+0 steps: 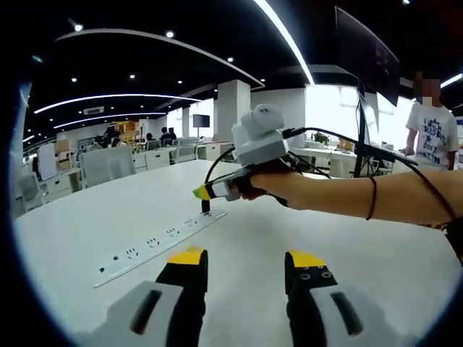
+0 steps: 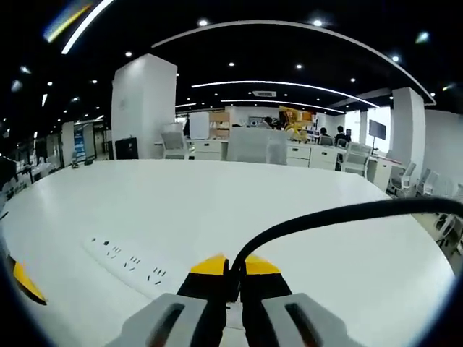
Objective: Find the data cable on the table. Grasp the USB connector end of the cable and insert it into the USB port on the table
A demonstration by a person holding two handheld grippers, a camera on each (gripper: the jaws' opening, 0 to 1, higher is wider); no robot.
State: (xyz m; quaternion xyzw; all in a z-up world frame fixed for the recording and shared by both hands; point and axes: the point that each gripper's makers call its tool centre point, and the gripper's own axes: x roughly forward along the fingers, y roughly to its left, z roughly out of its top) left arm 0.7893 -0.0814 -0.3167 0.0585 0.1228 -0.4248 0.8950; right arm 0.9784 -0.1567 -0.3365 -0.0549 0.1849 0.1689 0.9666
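While the thin black data cable (image 2: 340,213) was pinched between the closed jaws of the right gripper (image 2: 233,271), its connector end was poised at the long white socket strip (image 1: 148,246) on the white table (image 1: 347,238). Grasping was judged done, with seating apparently left. The left gripper (image 1: 246,264) was held spread and empty.

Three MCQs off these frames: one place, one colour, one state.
1. Right tongs are over which part of the strip? A) far end B) near end C) middle
2. Colour of the cable? A) white B) black C) red
3. Left tongs are? A) open, empty B) shut on something C) shut, empty

Key: 1A, in the left gripper view they hang at the strip's end farthest from the camera; 2B, it is black along its length; 3A, a wide gap shows between the jaws.
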